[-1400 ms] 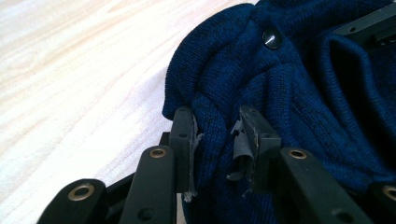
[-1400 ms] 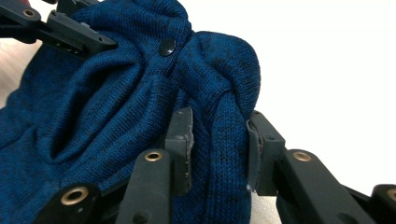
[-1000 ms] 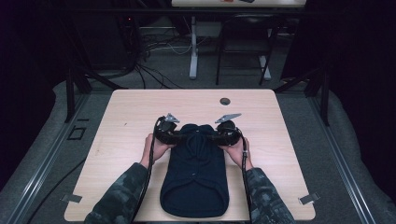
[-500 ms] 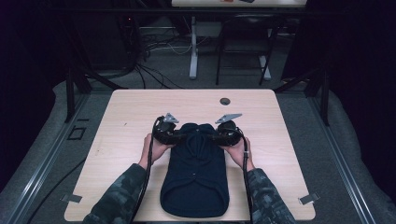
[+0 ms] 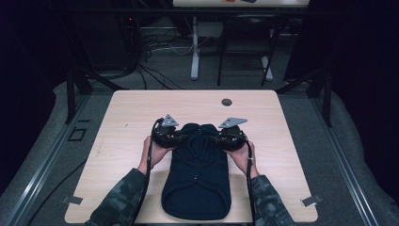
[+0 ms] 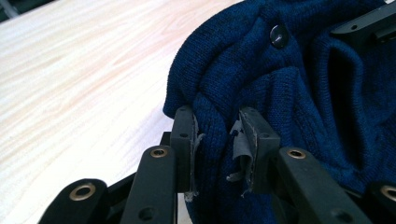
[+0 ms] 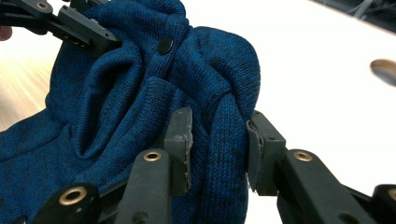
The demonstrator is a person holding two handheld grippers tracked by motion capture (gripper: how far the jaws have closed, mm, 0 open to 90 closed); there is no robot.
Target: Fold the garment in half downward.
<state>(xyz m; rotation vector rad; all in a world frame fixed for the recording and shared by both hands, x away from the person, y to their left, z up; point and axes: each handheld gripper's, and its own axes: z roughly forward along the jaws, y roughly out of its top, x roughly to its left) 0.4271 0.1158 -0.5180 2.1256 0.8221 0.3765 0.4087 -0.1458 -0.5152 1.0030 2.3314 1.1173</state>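
Sweater (image 5: 197, 179), navy knit, lies lengthwise at the centre of the desk (image 5: 117, 113). My left tongs (image 6: 217, 140) and right tongs (image 7: 219, 140) each clench its bunched top corners, mid-fold; next I judge I must carry that edge toward the bottom hem evenly.

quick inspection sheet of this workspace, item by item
surface: light wood table, bare apart from the job's things and a small round dark spot near the far edge
job's things: dark blue knit sweater lying lengthwise at the near middle, far end bunched up; a button shows in the folds
clutter: nothing seen
grippers: left gripper shut on a fold at the sweater's far left; right gripper shut on a fold at its far right
cables: one black cable runs along the left forearm, one along the right; more on the floor beyond the table
surroundings: grey floor, dark frame, another table's legs behind
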